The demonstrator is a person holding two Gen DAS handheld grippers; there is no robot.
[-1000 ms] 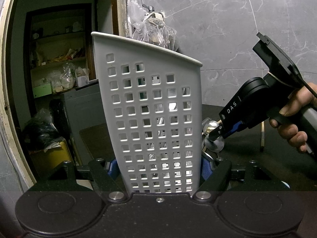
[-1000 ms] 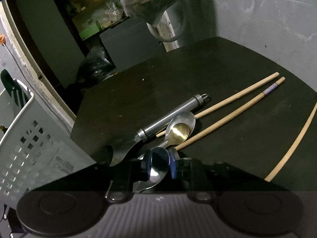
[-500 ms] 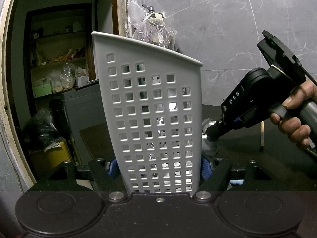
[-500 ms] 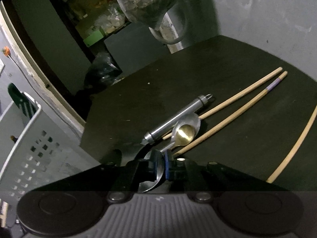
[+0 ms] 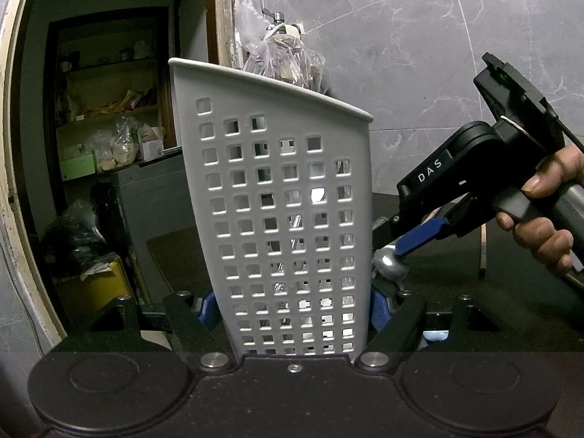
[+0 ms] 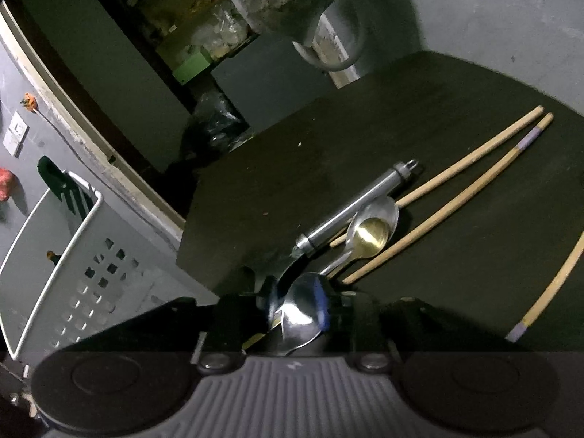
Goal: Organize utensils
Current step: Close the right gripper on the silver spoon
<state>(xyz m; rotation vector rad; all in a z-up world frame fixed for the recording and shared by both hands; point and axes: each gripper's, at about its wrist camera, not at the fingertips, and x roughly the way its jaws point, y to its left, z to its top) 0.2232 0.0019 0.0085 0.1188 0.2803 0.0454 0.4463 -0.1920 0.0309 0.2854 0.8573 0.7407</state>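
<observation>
1. Just to the right of the basket (image 5: 277, 189), the right gripper (image 6: 297, 308) has the bowl of a spoon (image 6: 295, 314) between its blue pads. Its jaws are opening. In the right wrist view the bowl touches both pads, so I read it as gripped, though loosely.
2. The left gripper (image 5: 292, 306) is clamped across the basket's lower wall, one pad on each side, and holds it upright.
3. The relation that matters is that the basket's open rim stands above the spoon and to its left. The coming move would have to lift the spoon up and over that rim.
4. The spoon's bowl lies lengthwise along the right gripper's fingers. Its handle is hidden, so I cannot tell which way it points. It probably needs to be turned towards upright before it goes in.
5. The right hand (image 5: 540, 219) is the nearer one and already has the spoon. The left is taken up with steadying the basket.
6. Farther from the basket, on the dark table (image 6: 438, 109), lie a second spoon (image 6: 372, 231), a steel-handled tool (image 6: 357, 206) and two chopsticks (image 6: 471, 157). A third chopstick (image 6: 547, 288) is farthest from the basket.
7. With the jaws loosening, the spoon may slip before it reaches the basket.
</observation>
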